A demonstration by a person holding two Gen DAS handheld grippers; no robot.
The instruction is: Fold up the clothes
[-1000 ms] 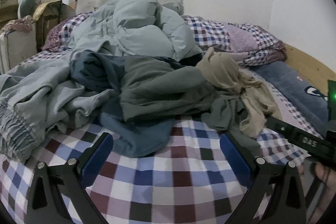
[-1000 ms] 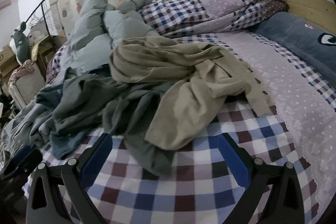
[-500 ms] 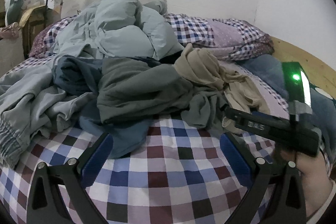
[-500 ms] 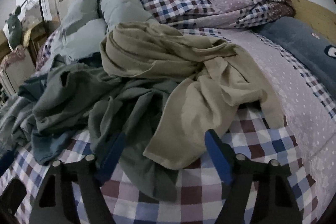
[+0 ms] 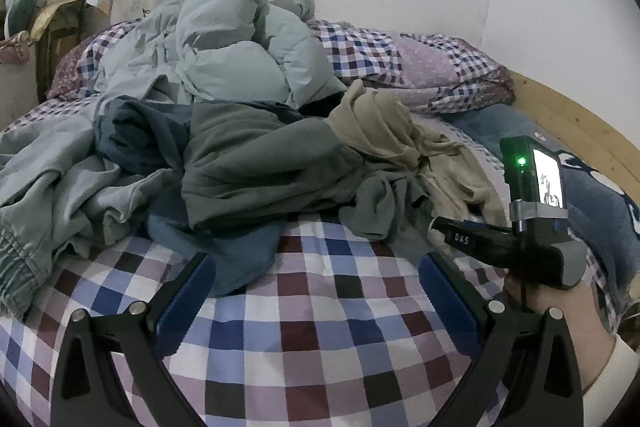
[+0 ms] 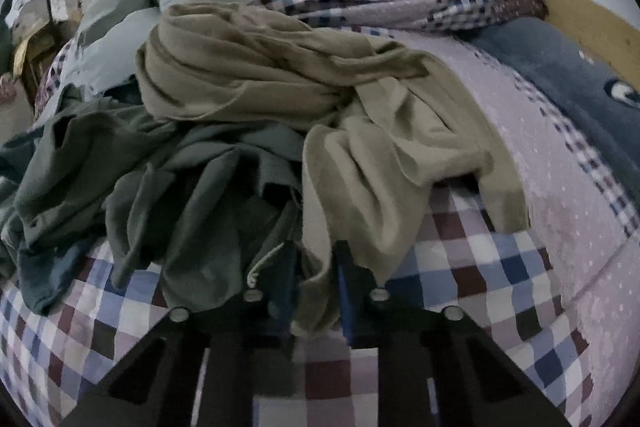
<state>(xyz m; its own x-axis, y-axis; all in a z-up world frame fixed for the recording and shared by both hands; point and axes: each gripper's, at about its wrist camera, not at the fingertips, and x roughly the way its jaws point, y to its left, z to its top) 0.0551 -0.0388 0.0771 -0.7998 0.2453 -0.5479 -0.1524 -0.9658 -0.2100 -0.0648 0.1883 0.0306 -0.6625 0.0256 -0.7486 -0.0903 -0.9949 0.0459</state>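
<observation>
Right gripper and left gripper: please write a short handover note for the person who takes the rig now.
Right gripper: shut on the near hem of the beige garment.
Left gripper: open, holding nothing, above the checked sheet.
Beige garment lies crumpled on the clothes pile, mid-bed, partly over a grey-green garment.
Done: nothing folded.
Left: pull the beige garment free, spread it, fold it; then the others.
</observation>
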